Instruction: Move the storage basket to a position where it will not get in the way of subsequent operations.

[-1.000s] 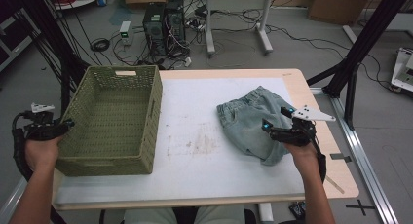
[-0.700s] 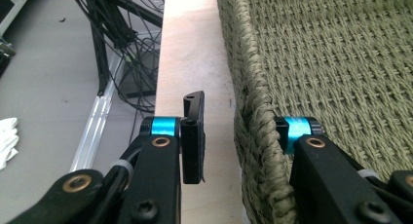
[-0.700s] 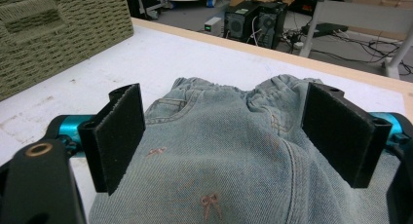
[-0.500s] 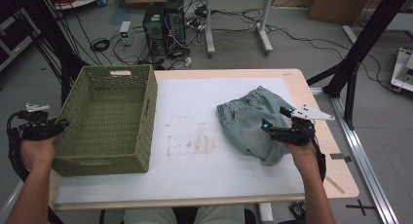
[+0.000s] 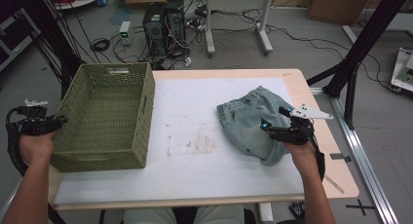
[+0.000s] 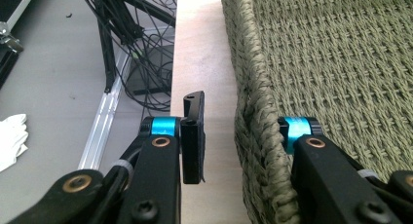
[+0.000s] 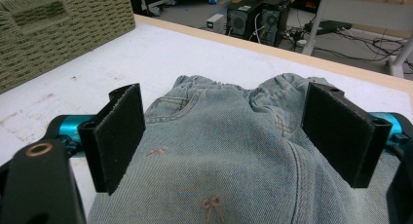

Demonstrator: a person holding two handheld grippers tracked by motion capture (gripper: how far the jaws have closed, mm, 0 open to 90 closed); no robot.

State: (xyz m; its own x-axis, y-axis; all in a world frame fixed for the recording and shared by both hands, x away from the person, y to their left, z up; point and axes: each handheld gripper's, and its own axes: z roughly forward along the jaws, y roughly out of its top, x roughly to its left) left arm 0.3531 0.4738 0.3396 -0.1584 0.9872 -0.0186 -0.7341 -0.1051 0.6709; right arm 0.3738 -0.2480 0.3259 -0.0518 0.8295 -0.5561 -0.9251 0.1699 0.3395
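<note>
A green woven basket stands empty at the table's left edge. My left gripper straddles its left wall: in the left gripper view the left pad stands outside with a strip of table between it and the basket, and the other jaw is inside behind the rim. Light blue denim shorts lie crumpled on the white mat at the right. My right gripper hovers just over them, open wide, the shorts bulging between its two pads without touching them.
The white mat covers most of the wooden table. Computer towers and cables sit on the floor behind. Black frame posts rise at the right. The table's left edge drops off right beside my left gripper.
The basket and my left gripper have slid a little to the left together. The right gripper and the shorts have stayed where they were.
</note>
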